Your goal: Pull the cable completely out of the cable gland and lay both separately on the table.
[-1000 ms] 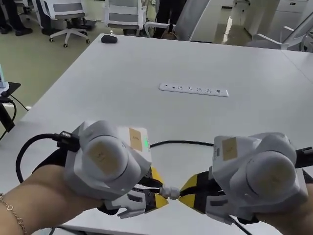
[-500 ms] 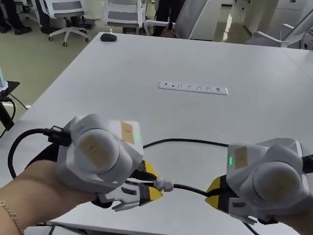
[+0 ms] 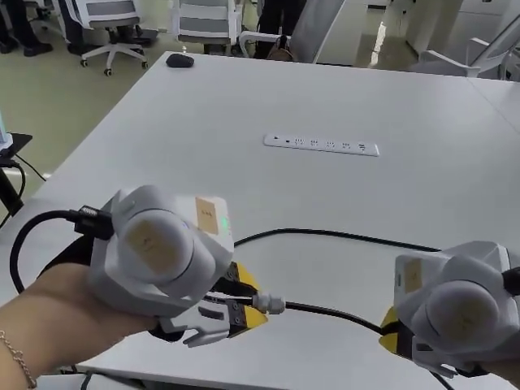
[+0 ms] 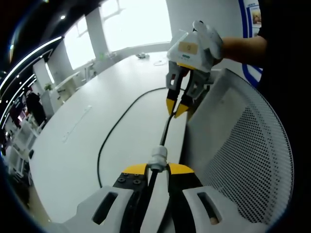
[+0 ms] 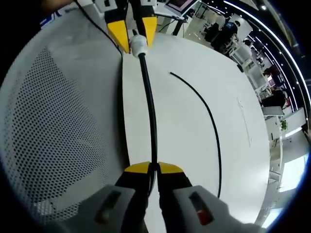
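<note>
In the head view, the white table [image 3: 244, 162] has its left edge running from about 11 o'clock down to 8 o'clock. Past that edge there is floor, with office chairs [image 3: 110, 20] at 11 o'clock. The near edge passes just under both of your grippers, so you have little table toward 6 o'clock. Toward 12 o'clock the top lies open as far as the power strip [image 3: 321, 147]. A dark mouse [image 3: 179, 61] sits well beyond it near the far edge.

Your left gripper [image 3: 246, 302] is at 7 o'clock, low over the near edge. Its yellow-tipped jaws are clamped on the cable gland [image 3: 269, 305], which sticks out past the tips toward 3 o'clock. From the gland the black cable [image 3: 325, 311] runs in a nearly straight line to your right gripper [image 3: 392, 339] at 5 o'clock. That gripper's jaws are pinched tight on the cable, well apart from the gland. In both gripper views a perforated grey chair back [image 4: 243, 145] stands close beside the near table edge.

The gland is small and white, with a ribbed collar, and the cable is threaded into it. A second stretch of cable comes out from behind your left gripper. It lies on the table in a long shallow arc toward 3 o'clock and passes behind the right gripper.
</note>
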The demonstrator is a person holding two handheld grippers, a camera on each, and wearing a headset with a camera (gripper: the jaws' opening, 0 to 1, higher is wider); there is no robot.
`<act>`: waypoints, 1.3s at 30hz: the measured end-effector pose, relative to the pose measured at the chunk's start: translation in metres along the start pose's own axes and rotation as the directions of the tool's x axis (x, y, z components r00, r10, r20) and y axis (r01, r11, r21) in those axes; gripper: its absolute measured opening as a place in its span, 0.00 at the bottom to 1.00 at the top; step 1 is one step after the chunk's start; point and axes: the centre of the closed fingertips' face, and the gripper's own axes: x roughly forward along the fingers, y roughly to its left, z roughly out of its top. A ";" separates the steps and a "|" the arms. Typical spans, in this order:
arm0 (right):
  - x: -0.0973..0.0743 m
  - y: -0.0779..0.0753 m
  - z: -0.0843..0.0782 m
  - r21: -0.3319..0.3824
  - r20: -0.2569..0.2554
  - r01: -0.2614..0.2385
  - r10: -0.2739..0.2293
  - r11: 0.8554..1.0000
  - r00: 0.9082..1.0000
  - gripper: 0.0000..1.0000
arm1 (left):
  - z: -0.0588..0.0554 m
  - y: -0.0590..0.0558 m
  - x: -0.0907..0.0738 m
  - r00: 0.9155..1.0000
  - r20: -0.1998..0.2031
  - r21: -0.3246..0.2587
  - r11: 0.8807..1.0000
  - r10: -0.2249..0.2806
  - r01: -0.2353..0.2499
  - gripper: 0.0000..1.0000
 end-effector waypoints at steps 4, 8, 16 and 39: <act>0.001 0.004 -0.002 0.003 -0.011 -0.019 0.019 1.000 1.000 0.05 | -0.001 0.000 0.000 1.000 -0.001 0.000 1.000 -0.001 0.001 0.16; 0.002 0.007 0.010 0.002 -0.008 -0.026 0.026 1.000 1.000 0.12 | 0.001 -0.001 0.003 1.000 0.003 -0.003 1.000 -0.004 0.004 0.16; -0.012 0.017 0.105 0.117 0.353 -0.110 0.062 0.987 0.933 0.30 | -0.001 -0.008 0.008 1.000 -0.014 0.013 1.000 -0.026 0.026 0.16; -0.008 0.014 0.098 0.018 0.295 -0.051 0.043 0.999 0.955 0.03 | 0.004 -0.001 -0.002 1.000 0.027 -0.002 1.000 -0.002 0.002 0.16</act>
